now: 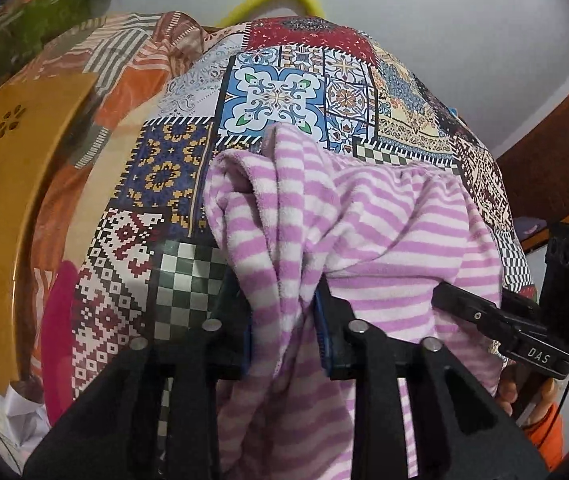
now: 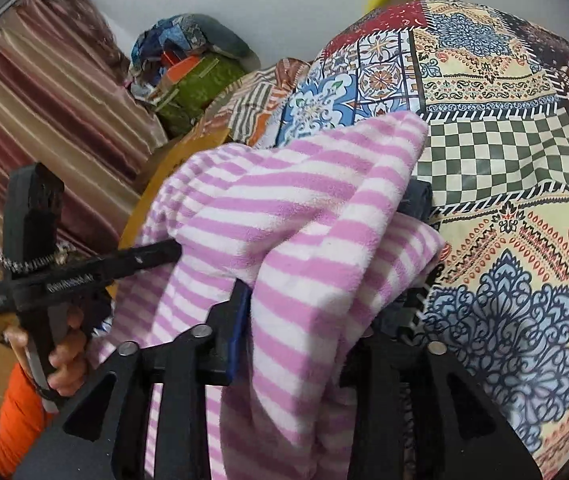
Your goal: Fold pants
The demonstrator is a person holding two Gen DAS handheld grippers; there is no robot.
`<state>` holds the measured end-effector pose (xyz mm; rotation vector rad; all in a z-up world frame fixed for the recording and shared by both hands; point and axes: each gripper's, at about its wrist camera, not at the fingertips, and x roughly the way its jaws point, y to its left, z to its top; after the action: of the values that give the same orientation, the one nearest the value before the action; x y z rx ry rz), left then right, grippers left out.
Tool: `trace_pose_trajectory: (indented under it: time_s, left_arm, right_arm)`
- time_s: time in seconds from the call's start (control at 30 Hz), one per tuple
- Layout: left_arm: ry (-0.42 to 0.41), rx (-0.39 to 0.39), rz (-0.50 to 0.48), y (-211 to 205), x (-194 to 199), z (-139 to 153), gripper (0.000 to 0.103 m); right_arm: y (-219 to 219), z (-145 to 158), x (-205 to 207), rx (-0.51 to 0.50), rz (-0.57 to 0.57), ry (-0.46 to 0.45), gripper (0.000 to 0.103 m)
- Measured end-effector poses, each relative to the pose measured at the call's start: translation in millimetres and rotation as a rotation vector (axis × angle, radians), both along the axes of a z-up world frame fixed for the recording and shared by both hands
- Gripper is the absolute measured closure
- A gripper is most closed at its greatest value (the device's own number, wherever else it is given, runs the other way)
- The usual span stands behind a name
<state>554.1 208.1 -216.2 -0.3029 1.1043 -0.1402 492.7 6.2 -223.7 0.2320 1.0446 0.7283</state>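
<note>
Pink and white striped fleece pants (image 1: pixel 384 216) hang bunched over a patchwork bedspread (image 1: pixel 276 92). My left gripper (image 1: pixel 282 296) is shut on a gathered fold of them, the cloth pinched narrow between its blue pads. In the right wrist view the pants (image 2: pixel 292 208) bulge out between the fingers of my right gripper (image 2: pixel 324 268), which is shut on a thick fold. Each view shows the other gripper off to the side, its finger reaching into the same cloth: the right gripper (image 1: pixel 468 308) and the left gripper (image 2: pixel 132 260). Most of the lower pants are hidden behind the gripper bodies.
The bedspread (image 2: pixel 504 152) covers the bed ahead. A yellow wooden headboard (image 1: pixel 8 200) with flower cut-outs stands at the left, a striped curtain (image 2: pixel 24 120) beyond it. A green bag (image 2: pixel 200 84) and bundled cloth lie at the far corner. A hand (image 2: pixel 64 360) with an orange sleeve holds the left gripper.
</note>
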Motion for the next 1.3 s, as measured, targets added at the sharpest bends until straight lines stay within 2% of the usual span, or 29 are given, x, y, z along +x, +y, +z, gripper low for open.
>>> trace_pose_trajectory:
  time_s: [0.1, 0.27, 0.3, 0.37, 0.43, 0.6, 0.7, 0.77, 0.87, 1.07, 1.17, 1.3]
  left_arm:
    - [0.006, 0.029, 0.030, 10.8, -3.7, 2.0, 0.050]
    - [-0.013, 0.061, 0.125, 33.3, -20.2, 19.5, 0.047]
    - [-0.024, 0.084, 0.143, 35.6, -26.5, 26.3, 0.047]
    - [-0.067, 0.206, 0.193, 36.7, -42.5, 45.6, 0.047]
    - [-0.129, 0.254, 0.201, 34.2, -65.0, 68.7, 0.047]
    - [-0.277, 0.262, 0.179, 12.5, -132.9, 128.6, 0.047]
    - [-0.415, 0.307, 0.134, -21.7, -188.5, 171.6, 0.047]
    - [-0.507, 0.323, 0.098, -51.4, -230.0, 198.1, 0.047]
    - [-0.635, 0.300, 0.054, -91.9, -293.1, 232.3, 0.046]
    - [-0.814, 0.245, 0.025, -149.3, -397.0, 276.5, 0.039]
    - [-0.888, 0.247, 0.019, -168.0, -435.5, 289.8, 0.033]
    - [-0.968, 0.242, 0.021, -186.8, -480.3, 300.9, 0.015]
  right_arm:
    - [-8.1, 5.4, -8.4, -0.059, -0.015, -0.021, 0.052]
    - [-38.8, 32.8, -30.7, -0.089, -0.054, -0.086, 0.052]
    - [-43.7, 41.4, -36.6, -0.090, -0.063, -0.104, 0.052]
    - [-55.3, 65.3, -53.7, -0.090, -0.076, -0.162, 0.052]
    - [-64.4, 89.3, -71.7, -0.081, -0.097, -0.221, 0.052]
    - [-76.6, 154.3, -137.6, -0.074, -0.116, -0.392, 0.051]
    - [-81.4, 190.3, -190.9, -0.069, -0.136, -0.525, 0.044]
    - [-87.8, 209.4, -229.2, -0.058, -0.159, -0.601, 0.043]
    - [-97.7, 232.5, -281.8, -0.019, -0.187, -0.677, 0.043]
    - [-120.4, 273.1, -374.6, 0.051, -0.235, -0.788, 0.043]
    - [-129.2, 287.5, -415.2, 0.061, -0.261, -0.851, 0.041]
    - [-136.4, 298.5, -461.2, 0.053, -0.316, -0.963, 0.025]
